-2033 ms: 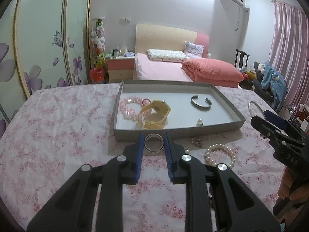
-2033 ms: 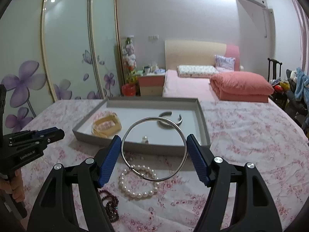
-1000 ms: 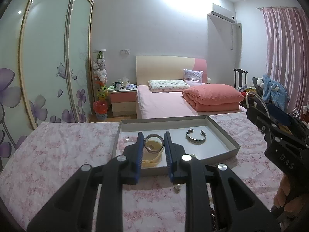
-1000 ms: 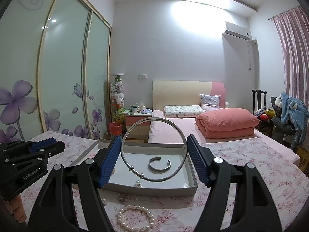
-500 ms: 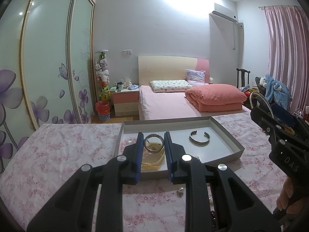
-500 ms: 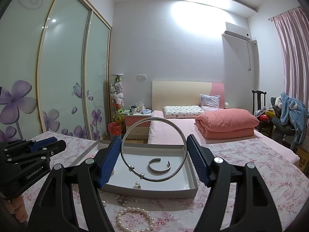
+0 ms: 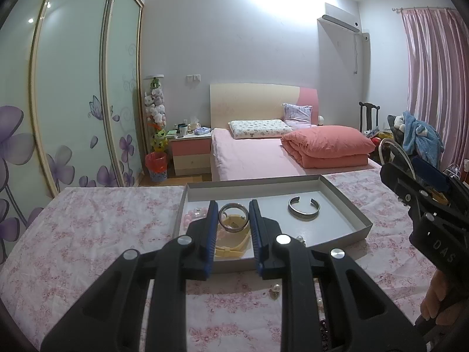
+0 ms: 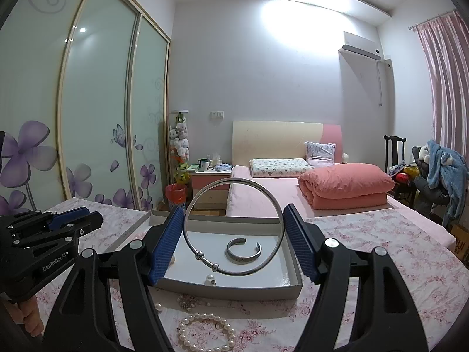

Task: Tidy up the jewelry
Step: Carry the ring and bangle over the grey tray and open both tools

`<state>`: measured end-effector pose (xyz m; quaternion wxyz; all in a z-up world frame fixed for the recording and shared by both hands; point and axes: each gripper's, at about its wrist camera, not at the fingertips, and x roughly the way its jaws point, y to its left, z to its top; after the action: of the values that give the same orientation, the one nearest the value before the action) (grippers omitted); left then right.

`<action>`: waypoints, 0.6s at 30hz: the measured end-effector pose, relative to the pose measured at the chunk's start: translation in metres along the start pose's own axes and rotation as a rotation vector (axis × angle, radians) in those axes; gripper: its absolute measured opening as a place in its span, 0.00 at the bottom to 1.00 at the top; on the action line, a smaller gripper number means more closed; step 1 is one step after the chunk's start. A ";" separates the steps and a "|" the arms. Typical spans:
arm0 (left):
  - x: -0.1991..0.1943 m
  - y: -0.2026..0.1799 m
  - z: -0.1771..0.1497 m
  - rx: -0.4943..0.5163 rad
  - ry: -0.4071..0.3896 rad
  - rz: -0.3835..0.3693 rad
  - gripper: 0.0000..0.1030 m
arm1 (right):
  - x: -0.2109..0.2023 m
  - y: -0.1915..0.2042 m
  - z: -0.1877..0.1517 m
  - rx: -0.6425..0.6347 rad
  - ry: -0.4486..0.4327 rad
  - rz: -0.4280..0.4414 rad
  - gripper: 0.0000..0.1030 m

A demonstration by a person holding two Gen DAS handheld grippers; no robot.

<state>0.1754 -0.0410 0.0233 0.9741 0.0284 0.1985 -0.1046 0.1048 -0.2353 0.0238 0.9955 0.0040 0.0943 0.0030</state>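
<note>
The left gripper (image 7: pixel 233 224) has its blue-padded fingers (image 7: pixel 211 226) drawn close together, pinching a small silver ring (image 7: pixel 233 217) upright between them above the near part of a shallow grey tray (image 7: pixel 346 205). The right gripper (image 8: pixel 234 231) stands much wider, its pads (image 8: pixel 165 242) pressing on either side of a large thin silver bangle (image 8: pixel 234 226) with two small beads on its lower arc, held upright in front of the same tray. Inside the tray lie an open silver cuff bracelet (image 7: pixel 303 206), a yellow strap watch (image 7: pixel 231 248), a pink bead bracelet (image 7: pixel 192 215) at the left, and a single pearl (image 8: pixel 210 277) near the front wall. On the pink floral tablecloth (image 7: pixel 88 228) just before the tray rests a white pearl bracelet (image 8: pixel 206 333) beside a small sparkly cluster (image 8: pixel 187 300). Behind stands a bed (image 8: pixel 293 187) with a folded salmon quilt (image 8: pixel 346 187).
</note>
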 end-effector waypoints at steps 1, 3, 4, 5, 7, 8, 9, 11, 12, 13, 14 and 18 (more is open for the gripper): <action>0.000 0.001 0.000 0.000 0.000 0.000 0.21 | 0.000 0.001 0.000 0.001 0.001 0.000 0.68; 0.000 0.000 0.000 0.000 0.000 -0.001 0.21 | 0.000 0.001 0.000 0.000 0.000 0.000 0.68; 0.001 0.001 -0.001 0.001 0.000 -0.002 0.21 | 0.000 0.000 0.000 0.000 0.000 0.000 0.68; 0.001 0.001 -0.001 0.001 0.001 -0.002 0.21 | 0.000 0.001 0.000 0.000 0.000 0.001 0.68; 0.001 0.000 -0.001 0.000 0.002 -0.001 0.21 | 0.001 0.001 0.000 0.000 0.001 0.000 0.68; 0.002 0.001 -0.002 0.000 0.004 -0.002 0.21 | 0.001 0.000 0.000 0.000 0.001 0.001 0.68; 0.003 0.000 -0.002 0.000 0.006 -0.002 0.21 | 0.001 0.000 0.000 0.000 0.001 0.000 0.68; 0.005 0.001 -0.003 -0.002 0.011 -0.003 0.21 | 0.001 0.000 0.000 0.000 0.001 0.000 0.68; 0.006 0.001 -0.003 -0.002 0.013 -0.003 0.21 | 0.001 0.001 0.000 0.001 0.003 0.000 0.68; 0.007 0.001 -0.003 -0.003 0.014 -0.002 0.21 | 0.001 0.001 0.000 0.001 0.004 0.001 0.68; 0.007 0.001 -0.004 -0.003 0.015 -0.002 0.21 | 0.001 0.002 -0.001 0.002 0.005 0.001 0.68; 0.007 0.001 -0.003 -0.002 0.016 -0.003 0.21 | 0.001 0.003 -0.001 0.003 0.006 0.001 0.68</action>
<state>0.1810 -0.0408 0.0174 0.9724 0.0278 0.2064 -0.1056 0.1059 -0.2324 0.0226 0.9952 0.0057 0.0974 0.0036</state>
